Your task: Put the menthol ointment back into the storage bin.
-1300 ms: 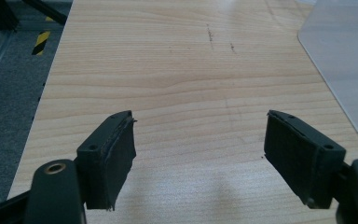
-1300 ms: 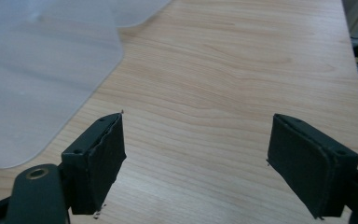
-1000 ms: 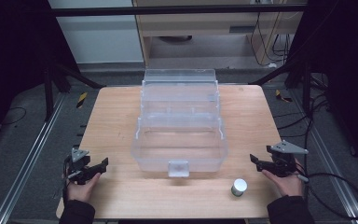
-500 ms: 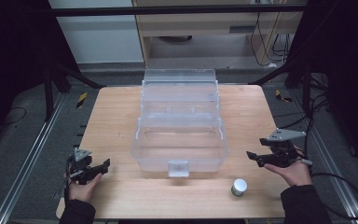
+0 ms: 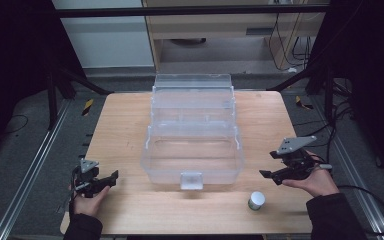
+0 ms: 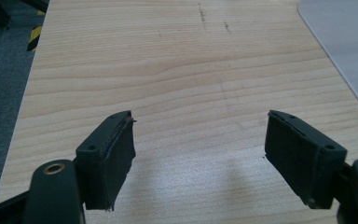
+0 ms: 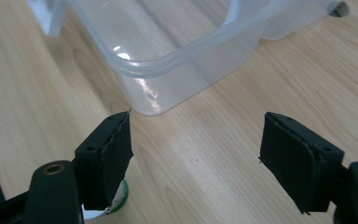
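Desk [image 5: 125,125] of pale wood, bearing a clear plastic organiser box [image 5: 192,135] at centre, lid thrown back toward the far edge, tiers stepped down to the near side, white latch at the near wall. Small capped jar [image 5: 256,200] standing upright on the desk just right of the box's near right corner, apart from it.

Right gripper [image 5: 270,175] held above the desk's right edge, near the jar but not touching, jaws spread wide and holding nothing; from its own view, box corner [image 7: 168,60] ahead between the jaws, jar [image 7: 114,200] partly hidden behind the left jaw.

Left gripper [image 5: 111,177] low at the near left corner, well apart from the box, jaws likewise wide and empty, bare wood [image 6: 191,93] between them.
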Motion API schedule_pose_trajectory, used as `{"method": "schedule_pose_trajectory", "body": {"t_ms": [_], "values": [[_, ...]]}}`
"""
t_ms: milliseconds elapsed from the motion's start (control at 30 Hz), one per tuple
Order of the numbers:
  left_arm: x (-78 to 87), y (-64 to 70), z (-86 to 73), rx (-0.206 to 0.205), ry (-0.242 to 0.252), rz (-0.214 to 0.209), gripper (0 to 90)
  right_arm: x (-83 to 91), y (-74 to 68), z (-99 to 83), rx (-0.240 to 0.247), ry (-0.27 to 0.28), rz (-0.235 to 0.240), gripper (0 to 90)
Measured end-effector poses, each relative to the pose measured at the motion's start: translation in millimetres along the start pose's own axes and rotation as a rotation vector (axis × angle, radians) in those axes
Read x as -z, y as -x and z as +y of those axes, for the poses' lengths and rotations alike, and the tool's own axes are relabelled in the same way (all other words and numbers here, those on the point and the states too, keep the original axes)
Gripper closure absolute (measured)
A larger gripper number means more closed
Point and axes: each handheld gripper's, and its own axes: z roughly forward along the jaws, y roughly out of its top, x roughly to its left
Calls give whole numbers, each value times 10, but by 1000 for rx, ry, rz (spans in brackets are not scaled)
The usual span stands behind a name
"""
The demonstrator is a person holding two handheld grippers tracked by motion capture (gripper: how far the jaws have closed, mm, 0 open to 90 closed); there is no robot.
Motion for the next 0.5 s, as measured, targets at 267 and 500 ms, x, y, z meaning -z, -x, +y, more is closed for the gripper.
{"method": "schedule_pose_trajectory", "body": {"t_ms": [267, 500], "values": [[-10, 15, -1, -10, -8, -4, 233, -29, -107, 96, 90, -86, 58, 245], [-14, 21, -1, -16, -11, -7, 234, -50, -205, 144, 157, -156, 105, 247]]}}
